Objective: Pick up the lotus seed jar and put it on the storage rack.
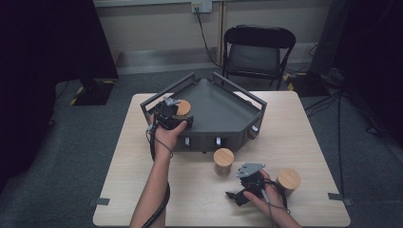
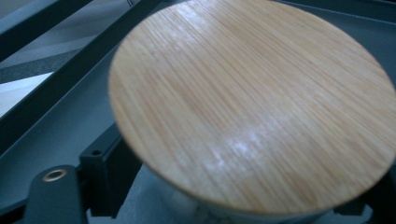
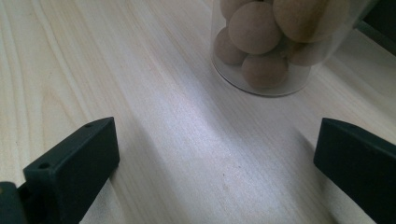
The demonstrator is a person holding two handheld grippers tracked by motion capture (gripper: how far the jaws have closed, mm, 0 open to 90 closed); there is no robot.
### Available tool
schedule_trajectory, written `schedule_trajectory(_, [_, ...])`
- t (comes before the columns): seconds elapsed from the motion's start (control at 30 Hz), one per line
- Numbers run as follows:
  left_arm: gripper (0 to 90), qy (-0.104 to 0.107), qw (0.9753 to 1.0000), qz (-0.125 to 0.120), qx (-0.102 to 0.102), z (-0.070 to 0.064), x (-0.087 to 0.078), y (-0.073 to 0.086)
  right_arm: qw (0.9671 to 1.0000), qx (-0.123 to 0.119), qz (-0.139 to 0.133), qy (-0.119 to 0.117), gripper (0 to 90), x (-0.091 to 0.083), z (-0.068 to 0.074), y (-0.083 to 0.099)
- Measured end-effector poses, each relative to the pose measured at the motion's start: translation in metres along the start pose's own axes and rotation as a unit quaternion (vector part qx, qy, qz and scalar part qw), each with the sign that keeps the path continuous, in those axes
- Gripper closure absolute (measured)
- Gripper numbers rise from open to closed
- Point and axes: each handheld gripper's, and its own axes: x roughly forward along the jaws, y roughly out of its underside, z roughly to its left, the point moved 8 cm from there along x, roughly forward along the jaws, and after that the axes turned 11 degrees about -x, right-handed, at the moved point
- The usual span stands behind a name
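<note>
From above, the left gripper (image 1: 167,115) holds a round wooden-lidded clear jar (image 1: 182,108) on the dark grey corner tray (image 1: 223,111). Its own view shows jaws pinching that jar (image 2: 252,102). The right gripper (image 3: 215,163) is spread wide over the pale wooden table (image 3: 93,70).

Left gripper (image 1: 177,115) seemingly clamped shut; right gripper (image 1: 237,196) jaws spread wide.

The right gripper (image 3: 217,158) hangs low over the pale wooden bench (image 3: 93,56), its two black jaws spread wide with only bare wood grain between them. Ahead stands a clear jar (image 3: 271,51) upright on the bench, holding round brown balls (image 3: 254,28), well apart from both jaws.
</note>
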Motion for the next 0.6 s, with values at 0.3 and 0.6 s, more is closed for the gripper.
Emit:
schedule_trajectory(0.3, [10.6,0.002,1.0000,-0.005,-0.002,0.003,-0.008,0.001,1.0000,0.000,0.000,0.000,0.0,0.000,0.000,0.000])
schedule_trajectory(0.6, [9.3,0.005,1.0000,-0.006,0.002,0.006,-0.014,0.007,1.0000,0.000,0.000,0.000,0.0,0.000,0.000,0.000])
